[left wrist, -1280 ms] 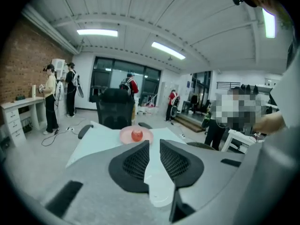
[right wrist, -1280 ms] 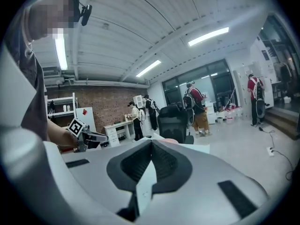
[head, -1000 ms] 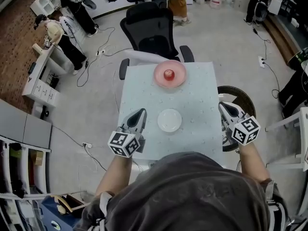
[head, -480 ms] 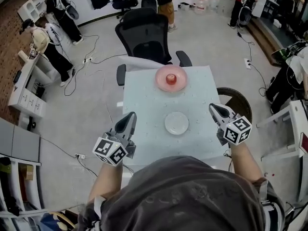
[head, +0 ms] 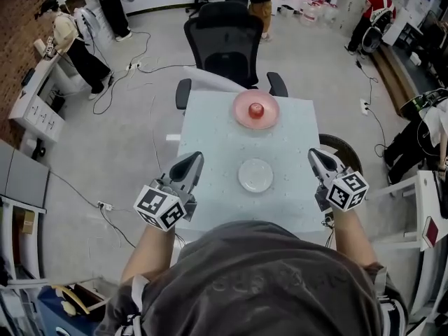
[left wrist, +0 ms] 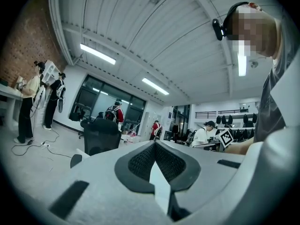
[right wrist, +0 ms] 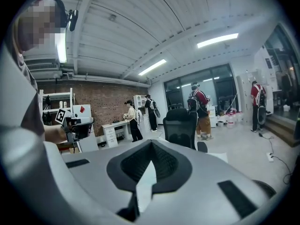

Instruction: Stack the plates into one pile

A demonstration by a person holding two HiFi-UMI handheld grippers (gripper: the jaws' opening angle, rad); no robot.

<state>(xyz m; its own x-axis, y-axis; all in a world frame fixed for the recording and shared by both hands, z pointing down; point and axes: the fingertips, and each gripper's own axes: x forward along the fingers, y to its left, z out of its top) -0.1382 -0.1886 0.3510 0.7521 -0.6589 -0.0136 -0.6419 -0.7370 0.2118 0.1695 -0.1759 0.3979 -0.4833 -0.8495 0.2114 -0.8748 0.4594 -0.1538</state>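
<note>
Since a second ago we have drawn the left hand-held gripper (head: 195,159) away from the white plate (head: 255,175), out to the counter's (head: 210,128) left edge, while the right hand-held gripper (head: 314,155) sits at the right edge. Both have their jaws pressed together with nothing between them. The white plate has stayed at the counter's near middle, well apart from the pink plate (head: 240,115) at the far edge, which carries a small red object (head: 256,108). Each gripper's cube shows black-and-white square markers.
</note>
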